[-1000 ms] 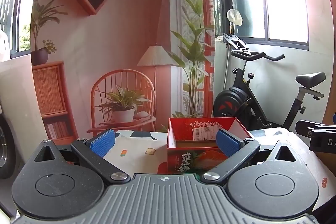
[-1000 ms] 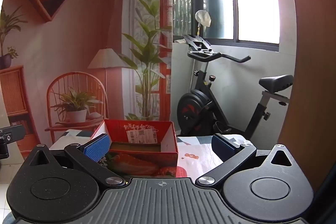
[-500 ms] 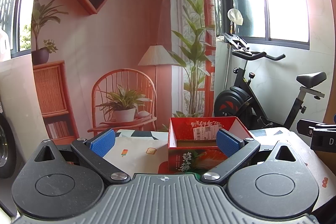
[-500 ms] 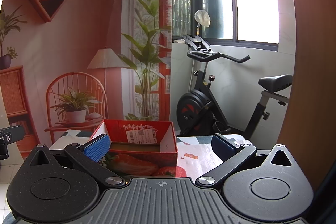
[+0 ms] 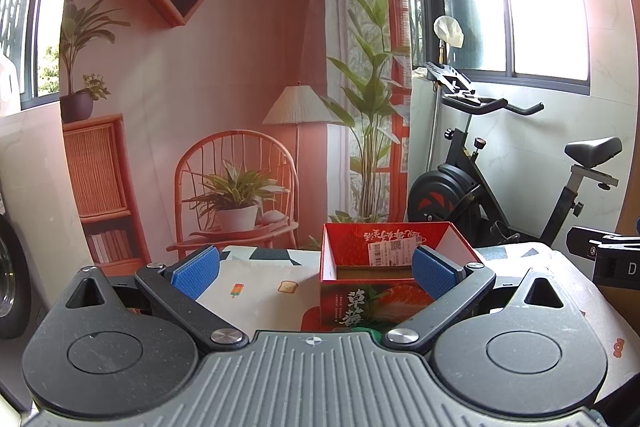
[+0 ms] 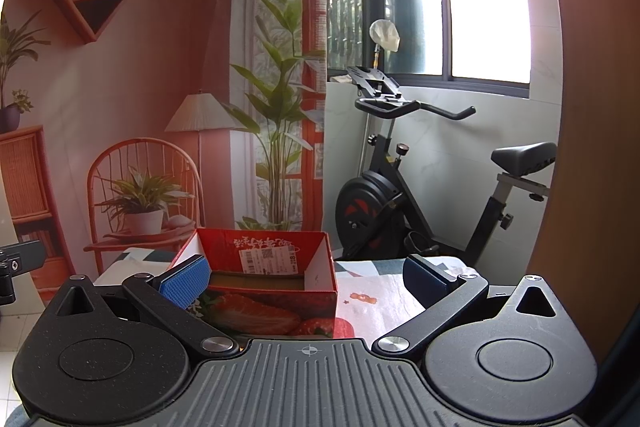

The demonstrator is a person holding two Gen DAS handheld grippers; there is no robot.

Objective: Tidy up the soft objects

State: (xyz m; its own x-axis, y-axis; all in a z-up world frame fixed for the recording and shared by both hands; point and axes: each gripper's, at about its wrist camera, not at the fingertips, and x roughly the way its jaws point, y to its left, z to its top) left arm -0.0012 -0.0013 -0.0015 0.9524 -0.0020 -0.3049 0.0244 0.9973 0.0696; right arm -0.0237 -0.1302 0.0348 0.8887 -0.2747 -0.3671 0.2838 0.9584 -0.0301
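An open red cardboard box with strawberry print [image 5: 384,267] stands on the table, with a white label inside its far wall. It also shows in the right wrist view [image 6: 272,279]. My left gripper [image 5: 314,273] is open and empty, held level just short of the box, which sits toward its right finger. My right gripper [image 6: 306,277] is open and empty, with the box toward its left finger. No soft object shows in either view; the box floor is mostly hidden.
The table carries a white cloth with small cartoon prints [image 5: 260,283]. A printed room backdrop [image 5: 224,87] hangs behind it. An exercise bike [image 5: 500,179] stands at the back right. The other gripper's body shows at the right edge [image 5: 604,255].
Both grippers have stayed almost still, with only a very slight drift of the view. Jaws are unchanged.
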